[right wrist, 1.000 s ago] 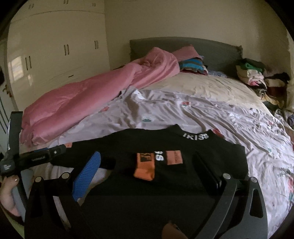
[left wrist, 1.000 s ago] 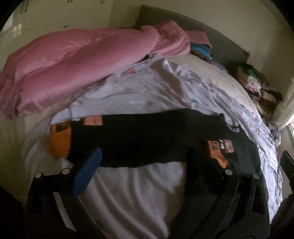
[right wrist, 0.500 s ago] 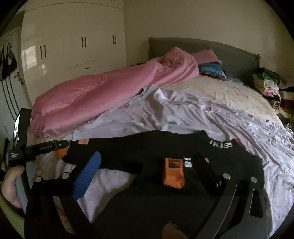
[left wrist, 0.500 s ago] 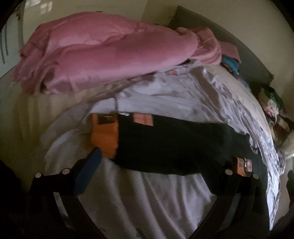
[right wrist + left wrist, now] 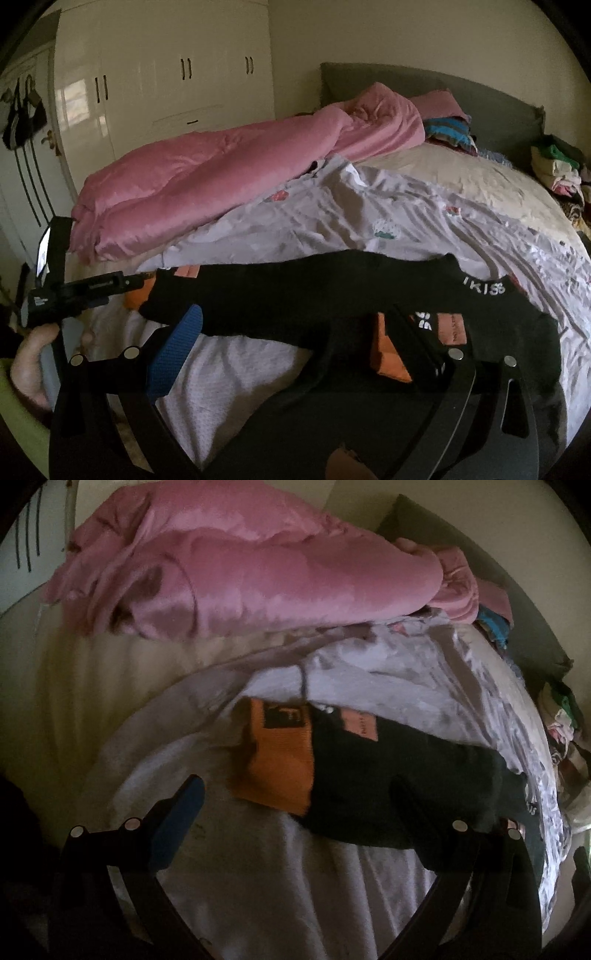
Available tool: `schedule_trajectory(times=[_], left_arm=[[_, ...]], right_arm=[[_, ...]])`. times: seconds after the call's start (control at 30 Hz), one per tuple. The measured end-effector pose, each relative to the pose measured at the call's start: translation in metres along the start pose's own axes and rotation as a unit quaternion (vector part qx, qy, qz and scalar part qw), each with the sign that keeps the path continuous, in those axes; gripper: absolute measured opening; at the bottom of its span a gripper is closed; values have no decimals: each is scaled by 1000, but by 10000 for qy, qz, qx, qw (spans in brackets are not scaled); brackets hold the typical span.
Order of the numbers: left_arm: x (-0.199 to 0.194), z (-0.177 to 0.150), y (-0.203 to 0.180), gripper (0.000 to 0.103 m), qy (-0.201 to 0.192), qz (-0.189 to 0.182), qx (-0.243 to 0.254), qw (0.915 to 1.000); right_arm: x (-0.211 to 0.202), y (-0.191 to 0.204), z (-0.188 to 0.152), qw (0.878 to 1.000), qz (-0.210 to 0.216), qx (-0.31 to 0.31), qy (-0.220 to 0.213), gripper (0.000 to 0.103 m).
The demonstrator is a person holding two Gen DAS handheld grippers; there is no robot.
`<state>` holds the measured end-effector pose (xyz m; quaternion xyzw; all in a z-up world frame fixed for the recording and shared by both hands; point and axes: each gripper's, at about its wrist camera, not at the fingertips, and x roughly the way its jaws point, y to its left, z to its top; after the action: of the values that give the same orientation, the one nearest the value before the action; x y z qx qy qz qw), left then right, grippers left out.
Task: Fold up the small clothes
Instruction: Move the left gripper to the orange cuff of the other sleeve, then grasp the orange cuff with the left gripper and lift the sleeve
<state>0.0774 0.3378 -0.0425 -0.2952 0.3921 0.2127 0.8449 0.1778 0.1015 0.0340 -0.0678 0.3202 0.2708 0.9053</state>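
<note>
A black top [image 5: 295,295] with orange cuffs and white "IKISS" neck lettering lies on the pale bed sheet. Its left sleeve [image 5: 399,775] is stretched out and ends in an orange cuff [image 5: 277,764]. My left gripper [image 5: 295,805] is open, its blue pad [image 5: 177,823] just left of the cuff, nothing between the jaws. It also shows in the right wrist view [image 5: 92,291], beside the cuff. My right gripper [image 5: 295,332] is open above the top's body, with the other orange cuff [image 5: 388,354] folded onto the chest.
A pink duvet [image 5: 229,177] is heaped along the left side of the bed. Folded clothes [image 5: 557,173] are stacked at the far right by the grey headboard [image 5: 443,92]. White wardrobes [image 5: 166,74] stand behind. The bed's near edge is just below the grippers.
My left gripper has drawn back to the left off the sleeve, so the orange cuff now lies between its fingers. The sleeve lies stretched further left. The right gripper's view has shifted right.
</note>
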Motion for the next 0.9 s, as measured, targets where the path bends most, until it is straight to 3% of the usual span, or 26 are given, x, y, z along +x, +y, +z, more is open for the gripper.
schedule_trajectory(times=[0.13,0.2,0.37,0.43,0.9], left_arm=[[11,-3,0,92,29,-64,3,10000],[15,-5,-1,79,28,-173,43,9998],[21,-6,-1,26,-115,-70,70,9999],[19,-4,-1,10,-256,-173,126,9994],[-40,-5,-52,8,-807,-937,676,9900]], right_arm=[[5,-2,-6,10000,15,65,72,98],[9,-4,-9,9999,-9,69,145,99],[19,-11,-19,9994,-37,207,292,98],[20,-13,-21,9991,-35,255,324,98],[-11,-49,-24,9972,-76,738,109,98]])
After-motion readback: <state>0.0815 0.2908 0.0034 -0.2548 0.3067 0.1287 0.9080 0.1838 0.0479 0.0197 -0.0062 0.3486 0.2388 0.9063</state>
